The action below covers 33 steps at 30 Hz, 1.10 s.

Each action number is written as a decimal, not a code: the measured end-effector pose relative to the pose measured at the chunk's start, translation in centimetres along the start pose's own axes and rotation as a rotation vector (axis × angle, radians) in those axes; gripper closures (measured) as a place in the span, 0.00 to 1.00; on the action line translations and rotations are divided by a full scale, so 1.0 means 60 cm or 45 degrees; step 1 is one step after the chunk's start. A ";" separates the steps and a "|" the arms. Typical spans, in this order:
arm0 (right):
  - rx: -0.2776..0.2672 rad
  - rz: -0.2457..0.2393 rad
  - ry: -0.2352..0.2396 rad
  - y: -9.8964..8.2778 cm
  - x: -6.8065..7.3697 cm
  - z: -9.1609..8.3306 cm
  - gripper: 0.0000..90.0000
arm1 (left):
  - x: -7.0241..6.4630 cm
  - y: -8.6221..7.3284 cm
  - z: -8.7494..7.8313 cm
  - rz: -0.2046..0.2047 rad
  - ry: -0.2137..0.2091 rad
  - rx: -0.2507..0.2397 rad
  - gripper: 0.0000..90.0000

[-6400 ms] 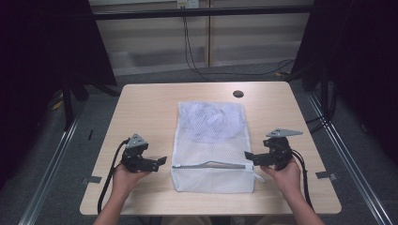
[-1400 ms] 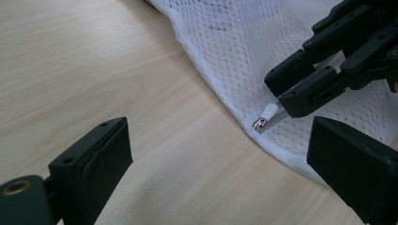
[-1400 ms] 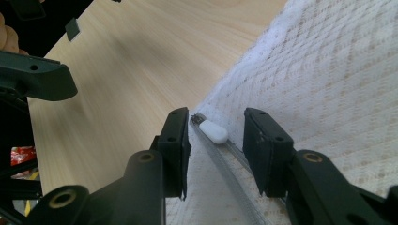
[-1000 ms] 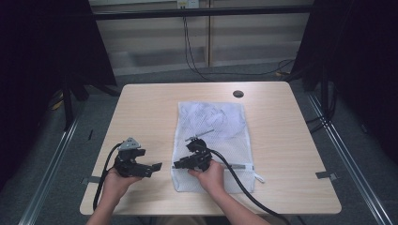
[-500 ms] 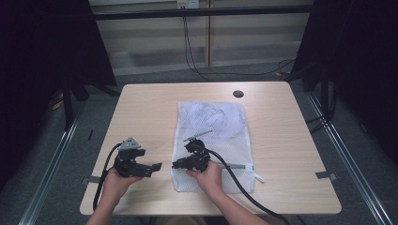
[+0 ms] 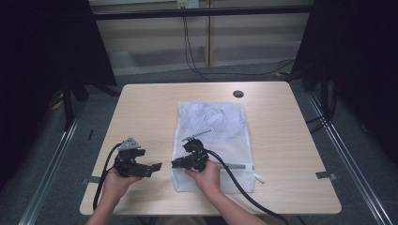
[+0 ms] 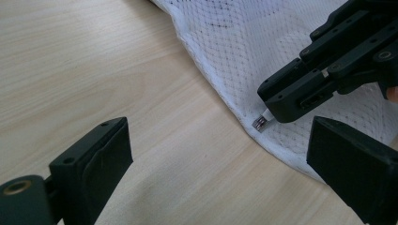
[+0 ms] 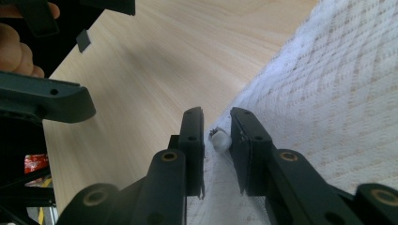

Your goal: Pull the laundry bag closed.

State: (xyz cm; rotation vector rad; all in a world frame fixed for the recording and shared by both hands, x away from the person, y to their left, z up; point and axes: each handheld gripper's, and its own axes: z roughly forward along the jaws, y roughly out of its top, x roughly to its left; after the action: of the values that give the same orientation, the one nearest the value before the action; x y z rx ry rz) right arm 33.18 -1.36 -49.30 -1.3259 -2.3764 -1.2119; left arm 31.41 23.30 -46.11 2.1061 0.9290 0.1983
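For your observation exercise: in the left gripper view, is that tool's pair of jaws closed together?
No, the left tool stands wide open over bare table.

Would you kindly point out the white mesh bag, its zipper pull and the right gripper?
white mesh bag (image 6: 220, 126), high view, on its upper mesh panel.
zipper pull (image 8: 220, 140), right gripper view, on the white tab between the jaws.
right gripper (image 6: 174, 164), high view, midway between its fingertips.

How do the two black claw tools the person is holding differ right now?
The left gripper has its jaws spread wide with only bare table between them; the right gripper has just been closing, its jaws nearly together around the small white zipper pull. The left one sits beside the white mesh bag, off the fabric; the right one sits at the bag's near left corner. Both are black, hand-held and trail a cable.
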 end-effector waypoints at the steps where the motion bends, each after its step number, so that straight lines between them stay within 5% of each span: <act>1: -0.001 -0.006 -0.001 0.000 0.000 0.001 0.84 | 0.001 0.000 -0.001 0.005 -0.002 0.006 0.08; 33: 0.015 0.027 0.003 0.000 -0.001 0.004 0.95 | -0.002 -0.001 0.004 -0.004 -0.012 0.017 0.08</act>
State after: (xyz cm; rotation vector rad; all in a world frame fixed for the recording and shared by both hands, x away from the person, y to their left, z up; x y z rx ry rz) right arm 33.29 -1.23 -49.46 -1.3417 -2.3578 -1.1914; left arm 31.40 23.05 -46.28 2.1162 0.9305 0.1813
